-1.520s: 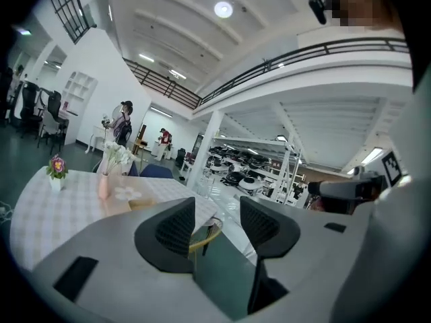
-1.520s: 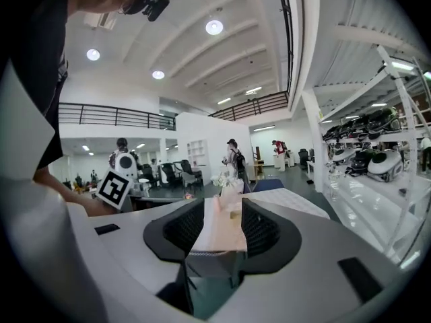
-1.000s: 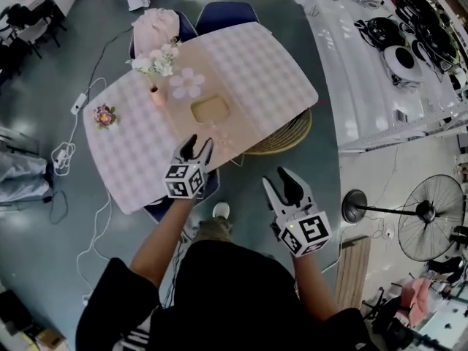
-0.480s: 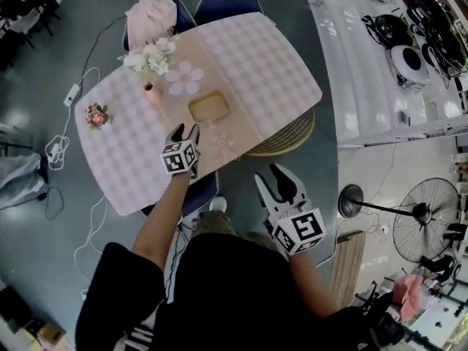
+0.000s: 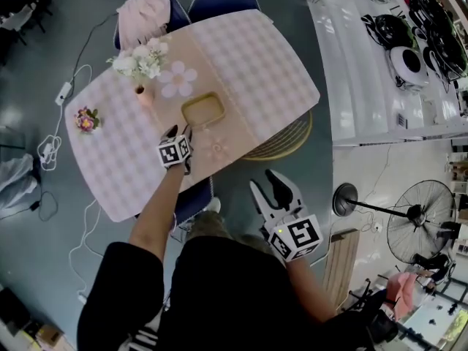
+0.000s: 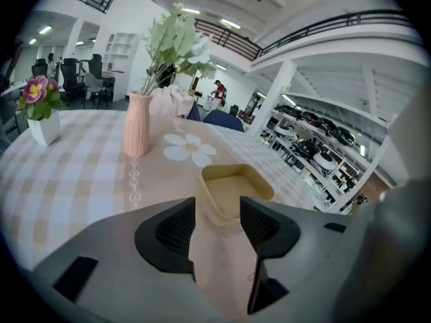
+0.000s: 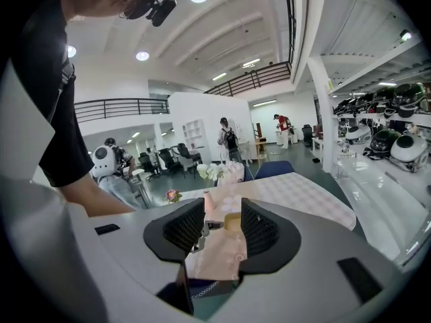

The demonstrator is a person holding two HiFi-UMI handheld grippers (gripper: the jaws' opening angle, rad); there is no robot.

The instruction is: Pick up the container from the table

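Approach, seemingly: left claw [image 5: 178, 131] hung spread just short of the shallow tan container [image 5: 202, 109] on the pink checked worktop [image 5: 256, 57]; next, straddle its near wall. Right claw [image 5: 272, 185] was spread too.

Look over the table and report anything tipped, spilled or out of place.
Nothing stands out. The container sits flat and empty on the table. The vase and the small flower pot stand upright, and nothing is spilled. The left claw is open, facing the container.

The outstretched left arm [image 5: 155, 207] is holding the left gripper [image 5: 178, 132] forward, jaws apart, while the right gripper [image 5: 268, 188] is hovering near the body, jaws also apart.
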